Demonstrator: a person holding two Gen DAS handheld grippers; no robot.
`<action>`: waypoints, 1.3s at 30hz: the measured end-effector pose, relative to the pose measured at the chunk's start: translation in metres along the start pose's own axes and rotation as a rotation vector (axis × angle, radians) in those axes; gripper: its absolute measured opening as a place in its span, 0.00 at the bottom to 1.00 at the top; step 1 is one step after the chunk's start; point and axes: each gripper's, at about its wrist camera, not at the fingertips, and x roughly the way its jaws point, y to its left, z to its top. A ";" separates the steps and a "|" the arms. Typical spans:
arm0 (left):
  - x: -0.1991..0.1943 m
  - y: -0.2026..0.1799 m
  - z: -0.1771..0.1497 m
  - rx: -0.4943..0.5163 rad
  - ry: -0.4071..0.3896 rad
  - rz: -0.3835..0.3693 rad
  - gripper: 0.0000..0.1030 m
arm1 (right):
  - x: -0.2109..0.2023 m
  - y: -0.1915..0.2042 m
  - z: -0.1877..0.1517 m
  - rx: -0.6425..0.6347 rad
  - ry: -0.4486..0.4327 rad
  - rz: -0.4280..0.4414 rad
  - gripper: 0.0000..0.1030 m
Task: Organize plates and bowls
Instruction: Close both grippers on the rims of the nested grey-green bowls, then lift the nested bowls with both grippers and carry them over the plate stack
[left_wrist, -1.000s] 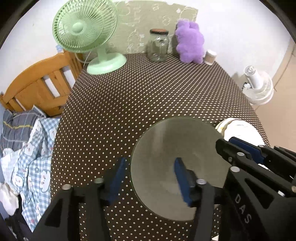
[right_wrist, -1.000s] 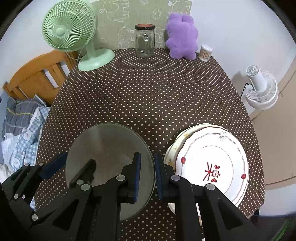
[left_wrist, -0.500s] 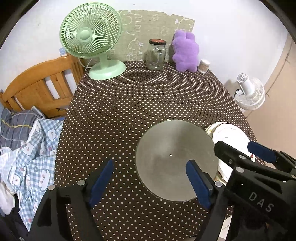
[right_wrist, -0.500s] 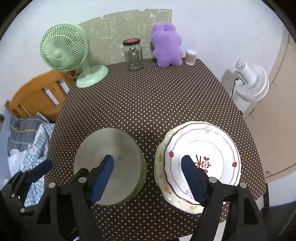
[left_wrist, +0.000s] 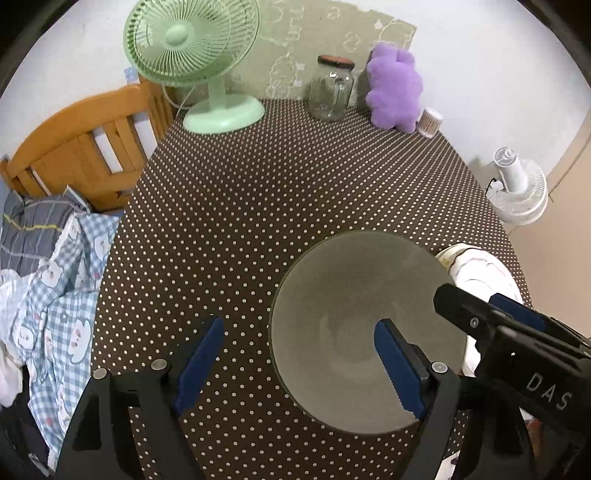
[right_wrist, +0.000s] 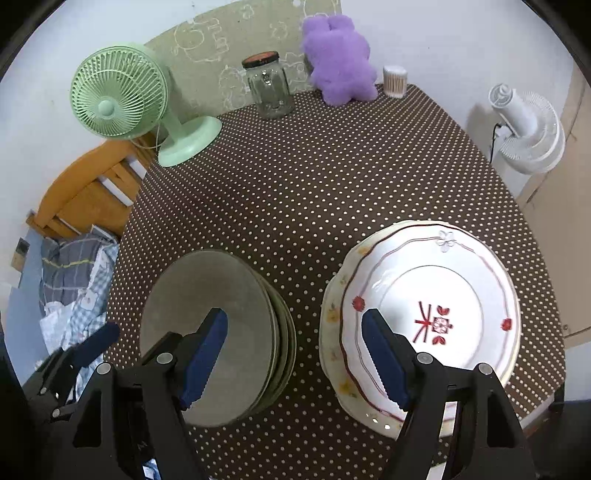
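A stack of grey-green plates (right_wrist: 221, 314) lies on the dotted brown tablecloth (right_wrist: 314, 192); in the left wrist view only its top plate (left_wrist: 362, 306) shows. To its right lies a stack of white plates (right_wrist: 436, 295) with a red pattern, whose edge (left_wrist: 476, 266) shows beside the grey one. My left gripper (left_wrist: 299, 350) hangs over the grey stack's left rim with its jaws opening and nothing pressed between the pads. My right gripper (right_wrist: 295, 339) stands open over the gap between the two stacks, holding nothing.
At the table's far edge stand a green fan (right_wrist: 122, 103), a glass jar (right_wrist: 269, 88), a purple plush toy (right_wrist: 340, 62) and a small tub of sticks (right_wrist: 395, 81). A white floor fan (right_wrist: 528, 133) is off the right side. A wooden bed frame (left_wrist: 85, 158) with bedding (left_wrist: 48, 266) lies left.
Both grippers have opened wide. The right one was nearly shut at the grey plate's right rim, the left one narrow around its left rim; both pairs of pads now stand apart from the plate.
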 end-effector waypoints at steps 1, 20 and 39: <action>0.002 0.001 0.000 -0.002 0.004 0.001 0.82 | 0.003 -0.001 0.001 0.006 0.004 0.004 0.75; 0.044 -0.006 0.004 0.018 0.113 -0.018 0.80 | 0.061 0.009 0.005 -0.032 0.175 0.051 0.37; 0.056 -0.008 0.006 0.051 0.147 -0.163 0.56 | 0.073 0.004 -0.002 0.000 0.225 0.113 0.36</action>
